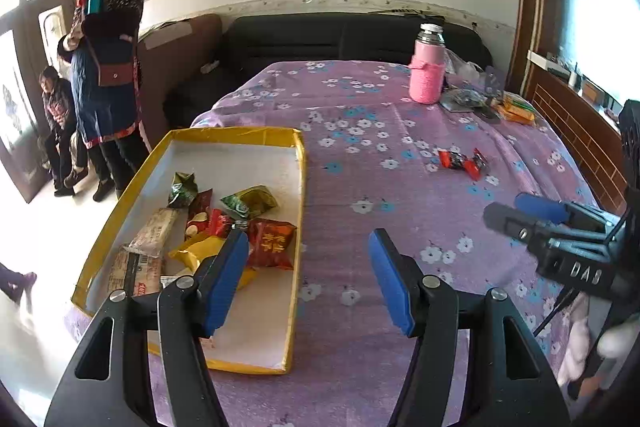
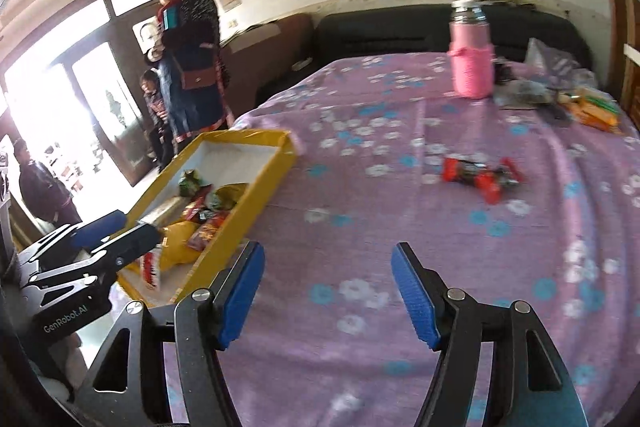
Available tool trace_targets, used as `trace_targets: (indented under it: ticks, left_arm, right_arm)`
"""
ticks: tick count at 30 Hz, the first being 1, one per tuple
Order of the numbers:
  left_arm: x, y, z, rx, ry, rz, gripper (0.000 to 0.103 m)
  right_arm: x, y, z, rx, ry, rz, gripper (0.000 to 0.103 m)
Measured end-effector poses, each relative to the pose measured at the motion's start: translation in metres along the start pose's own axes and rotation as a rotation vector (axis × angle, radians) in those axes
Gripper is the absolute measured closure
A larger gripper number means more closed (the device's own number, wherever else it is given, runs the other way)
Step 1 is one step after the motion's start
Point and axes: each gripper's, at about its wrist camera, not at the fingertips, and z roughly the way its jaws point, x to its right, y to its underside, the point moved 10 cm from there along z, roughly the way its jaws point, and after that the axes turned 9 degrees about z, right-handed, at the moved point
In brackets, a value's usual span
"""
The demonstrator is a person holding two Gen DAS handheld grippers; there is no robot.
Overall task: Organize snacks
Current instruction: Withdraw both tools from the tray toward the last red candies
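Observation:
A shallow yellow box (image 1: pixel 240 137) with a white floor lies on the purple flowered cloth (image 1: pixel 360 187) at the left. It holds several snack packets, among them a red one (image 1: pixel 272 243) and a green one (image 1: pixel 248 203). Two red-wrapped candies (image 1: pixel 464 161) lie loose on the cloth to the right, also seen as the candies (image 2: pixel 480 175) in the right wrist view. My left gripper (image 1: pixel 308 239) stands open over the box's right rim, nothing between its blue pads. My right gripper (image 2: pixel 328 251) is open above bare cloth, short of the candies.
A pink bottle (image 1: pixel 427 75) stands at the far right of the cloth, with orange packets (image 1: pixel 516 111) and dark wrappers beside it. A black sofa (image 1: pixel 340 39) lies behind. One person stands (image 1: pixel 104 67) and another sits (image 1: pixel 56 107) left of the cloth, by the door.

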Motion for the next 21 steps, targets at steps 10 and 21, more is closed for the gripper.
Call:
trace_targets:
  ticks: [10, 21]
  left_arm:
    - [0.009, 0.004, 0.005, -0.027, 0.003, 0.010, 0.040]
    - [0.012, 0.011, 0.023, -0.068, 0.029, 0.015, 0.040]
  right_arm:
    - [0.047, -0.009, -0.011, 0.028, 0.037, 0.086, 0.034]
    - [0.055, -0.009, 0.004, 0.006, 0.043, 0.113, 0.034]
